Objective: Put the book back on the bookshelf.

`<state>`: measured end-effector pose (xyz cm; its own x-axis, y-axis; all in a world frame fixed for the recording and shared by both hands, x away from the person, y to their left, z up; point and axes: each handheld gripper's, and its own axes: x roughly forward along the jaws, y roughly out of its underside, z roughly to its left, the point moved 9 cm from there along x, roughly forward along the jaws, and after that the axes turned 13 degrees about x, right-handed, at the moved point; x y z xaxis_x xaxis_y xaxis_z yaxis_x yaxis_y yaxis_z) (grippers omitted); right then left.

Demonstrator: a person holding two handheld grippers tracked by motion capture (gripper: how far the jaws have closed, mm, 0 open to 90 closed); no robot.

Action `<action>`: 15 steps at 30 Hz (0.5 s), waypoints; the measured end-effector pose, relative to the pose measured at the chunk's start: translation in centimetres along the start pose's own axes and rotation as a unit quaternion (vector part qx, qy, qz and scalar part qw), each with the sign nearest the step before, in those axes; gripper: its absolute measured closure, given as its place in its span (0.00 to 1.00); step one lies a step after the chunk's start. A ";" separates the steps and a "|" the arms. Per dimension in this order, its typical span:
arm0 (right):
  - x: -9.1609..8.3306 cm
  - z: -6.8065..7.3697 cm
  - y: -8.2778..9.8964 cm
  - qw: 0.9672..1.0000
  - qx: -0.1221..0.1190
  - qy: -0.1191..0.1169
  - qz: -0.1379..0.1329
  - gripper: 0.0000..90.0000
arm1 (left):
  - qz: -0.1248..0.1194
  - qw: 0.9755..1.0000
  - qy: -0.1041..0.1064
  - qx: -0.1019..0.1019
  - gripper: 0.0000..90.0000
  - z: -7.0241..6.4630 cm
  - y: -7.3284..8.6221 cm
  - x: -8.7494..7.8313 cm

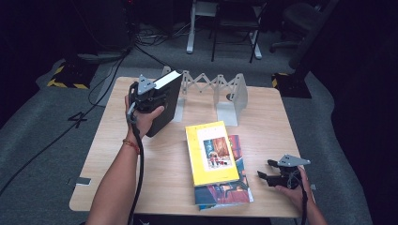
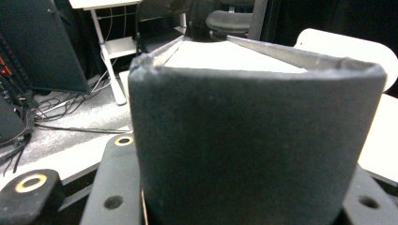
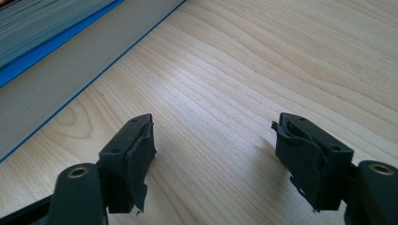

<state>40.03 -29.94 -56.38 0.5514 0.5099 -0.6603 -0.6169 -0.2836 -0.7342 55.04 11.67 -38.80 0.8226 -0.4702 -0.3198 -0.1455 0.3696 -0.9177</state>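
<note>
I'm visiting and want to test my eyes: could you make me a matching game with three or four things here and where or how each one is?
Things:
1. black book
2. yellow book
3. right gripper
4. folding rack

States:
A. open, over bare wood
B. lying on top of another book
C. standing at the table's far edge
D. gripped, lifted off the table

Pairs: 1-D, 2-B, 3-A, 4-C

Black tools [image 1: 265,176], grey plates, red wristband [image 1: 132,146]
</note>
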 end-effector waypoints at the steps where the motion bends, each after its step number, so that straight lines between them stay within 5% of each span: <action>1: 0.0 0.0 0.0 1.000 0.000 0.000 0.000 0.32 | 0.002 1.000 -0.001 0.002 0.59 0.1 0.0 0.2; 15: 0.0 0.1 0.0 1.000 -0.001 -0.001 -0.001 0.33 | 0.017 1.000 -0.007 0.014 0.59 0.2 0.2 2.3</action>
<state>39.98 -29.91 -56.36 0.5518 0.5113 -0.6588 -0.6151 -0.2839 -0.7356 56.99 10.87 -39.70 0.8255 -0.4449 -0.3474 -0.1584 0.4082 -0.8991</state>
